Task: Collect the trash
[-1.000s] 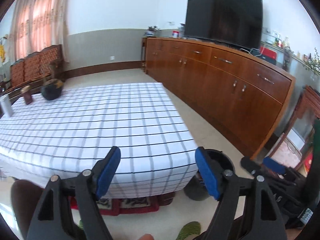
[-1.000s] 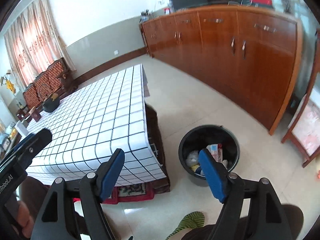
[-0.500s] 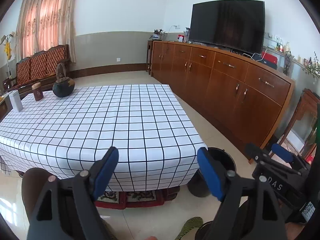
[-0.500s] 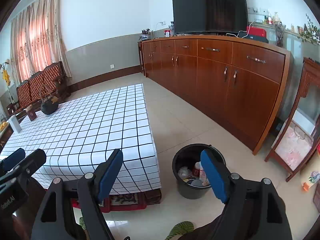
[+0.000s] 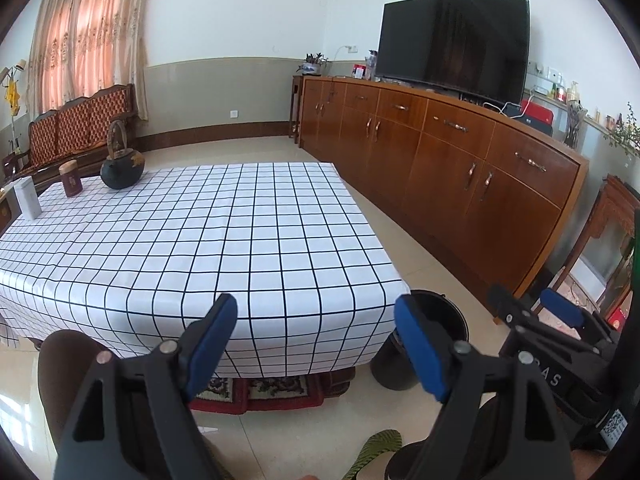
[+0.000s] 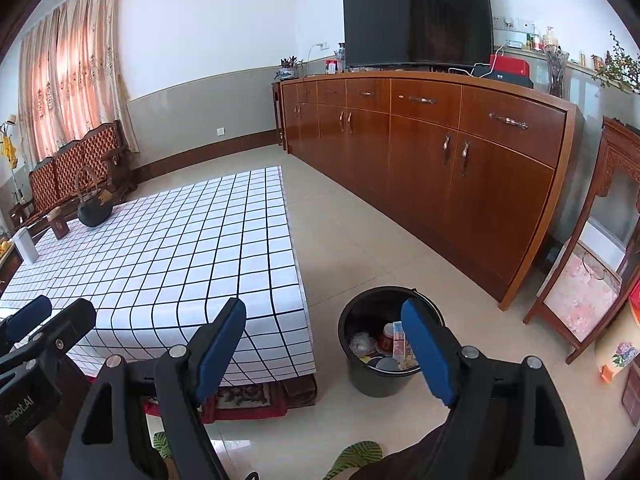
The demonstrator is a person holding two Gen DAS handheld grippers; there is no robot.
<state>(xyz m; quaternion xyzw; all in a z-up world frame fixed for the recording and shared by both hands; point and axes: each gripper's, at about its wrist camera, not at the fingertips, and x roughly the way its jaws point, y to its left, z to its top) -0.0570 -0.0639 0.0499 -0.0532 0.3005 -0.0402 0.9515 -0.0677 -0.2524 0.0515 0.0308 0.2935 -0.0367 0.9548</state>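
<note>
Looking along the left gripper [image 5: 316, 344], item one: jaws apart, nothing between the blue pads; beyond them a low table under a checked cloth [image 5: 200, 240] bearing only a dark teapot [image 5: 121, 170], a brown canister [image 5: 71, 178] and a white box [image 5: 27, 200] at its far edge, none plainly rubbish. A black bin [image 5: 454, 316] stands on the floor just beside the table's near corner, partly hidden by a finger; the right gripper [image 5: 532, 312] shows alongside, lettering on its body reading only in part, "AS". Item two, right wrist view: right gripper [image 6: 324, 344], jaws likewise apart and empty; the bin's trash [image 6: 380, 348], cups and wrappers, lies inside it. The left gripper's body at frame edge reads "Robot.AI". Risk, as judged: with no loose litter visible on cloth or floor, a grab could take a keepsake for rubbish, or a low swing could knock the bin and spill it.
</note>
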